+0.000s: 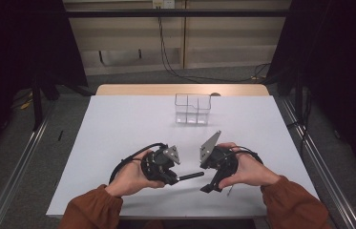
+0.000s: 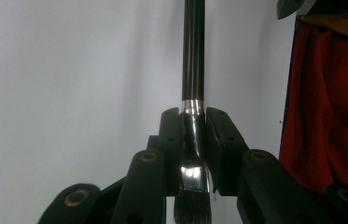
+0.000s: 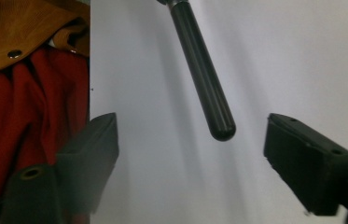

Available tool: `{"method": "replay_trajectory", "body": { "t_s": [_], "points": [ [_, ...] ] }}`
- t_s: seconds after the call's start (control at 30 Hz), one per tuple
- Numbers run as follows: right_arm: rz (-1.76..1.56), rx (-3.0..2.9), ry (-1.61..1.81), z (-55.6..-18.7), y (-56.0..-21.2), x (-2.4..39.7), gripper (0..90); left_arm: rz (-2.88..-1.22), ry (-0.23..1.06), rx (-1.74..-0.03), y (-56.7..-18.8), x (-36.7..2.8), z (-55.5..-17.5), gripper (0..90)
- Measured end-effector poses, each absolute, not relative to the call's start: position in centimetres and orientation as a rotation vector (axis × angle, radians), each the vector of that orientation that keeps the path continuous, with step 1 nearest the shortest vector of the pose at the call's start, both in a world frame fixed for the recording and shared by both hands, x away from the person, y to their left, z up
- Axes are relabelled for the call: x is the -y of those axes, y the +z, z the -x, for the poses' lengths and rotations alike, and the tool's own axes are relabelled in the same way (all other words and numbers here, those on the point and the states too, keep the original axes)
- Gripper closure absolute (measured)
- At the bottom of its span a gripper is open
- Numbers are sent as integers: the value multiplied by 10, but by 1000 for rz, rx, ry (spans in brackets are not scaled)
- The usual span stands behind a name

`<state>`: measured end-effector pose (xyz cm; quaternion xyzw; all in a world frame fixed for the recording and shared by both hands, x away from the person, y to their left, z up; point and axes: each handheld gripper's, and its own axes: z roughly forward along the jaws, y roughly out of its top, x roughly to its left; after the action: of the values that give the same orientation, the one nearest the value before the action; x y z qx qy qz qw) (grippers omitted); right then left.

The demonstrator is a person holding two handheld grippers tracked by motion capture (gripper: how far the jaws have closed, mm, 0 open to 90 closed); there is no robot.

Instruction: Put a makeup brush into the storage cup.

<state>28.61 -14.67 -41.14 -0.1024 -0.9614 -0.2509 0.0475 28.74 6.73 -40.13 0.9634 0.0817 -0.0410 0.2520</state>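
Left gripper view shows the left gripper (image 2: 194,135) clamped on the brush (image 2: 193,70), handle toward the parted right gripper (image 3: 190,144).

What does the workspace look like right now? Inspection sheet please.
Surface: white rectangular tabletop, bare around the work.
Job's things: black-handled brush with metal ferrule; clear plastic compartment organiser at the far middle.
Clutter: nothing seen.
Grippers: left tongs shut on the brush's ferrule, handle pointing at the right tongs, which stand open, the handle tip just ahead of the gap.
Cables: black gripper cable; wall cables.
Surroundings: dark curtains, floor rails.
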Motion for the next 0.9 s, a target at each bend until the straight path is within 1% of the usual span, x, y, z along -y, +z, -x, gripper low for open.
{"method": "replay_trajectory", "body": {
  "t_s": [0.07,0.13,0.2,0.27,0.33,0.37,0.53,0.6,0.7,0.8,0.83,0.9],
  "points": [
    [315,2938,-755,-287,-413,145,261,-2620,-106,-226,-401,-67,-287,772],
    [316,2941,-771,-288,-413,144,336,-2621,-100,-228,-401,-67,-287,772],
    [311,2941,-776,-288,-413,143,345,-2620,-103,-230,-401,-66,-287,772],
    [305,2940,-774,-287,-413,142,393,-2622,-100,-229,-401,-66,-287,772],
    [286,2944,-768,-287,-414,140,402,-2624,-104,-228,-402,-66,-287,773],
    [266,2941,-757,-287,-415,138,424,-2627,-106,-226,-402,-65,-287,772],
    [249,2960,-721,-286,-417,130,458,-2631,-98,-212,-403,-64,-286,772],
    [248,2972,-707,-285,-418,128,454,-2630,-94,-209,-402,-65,-285,772],
    [244,2986,-701,-286,-418,126,497,-2631,-92,-208,-402,-65,-286,772],
    [242,2987,-705,-286,-417,125,559,-2634,-98,-204,-405,-63,-285,772],
    [231,2990,-704,-286,-417,124,601,-2635,-101,-201,-406,-63,-285,773],
    [221,2985,-702,-286,-417,124,633,-2640,-97,-193,-406,-62,-284,772]
  ]
}}
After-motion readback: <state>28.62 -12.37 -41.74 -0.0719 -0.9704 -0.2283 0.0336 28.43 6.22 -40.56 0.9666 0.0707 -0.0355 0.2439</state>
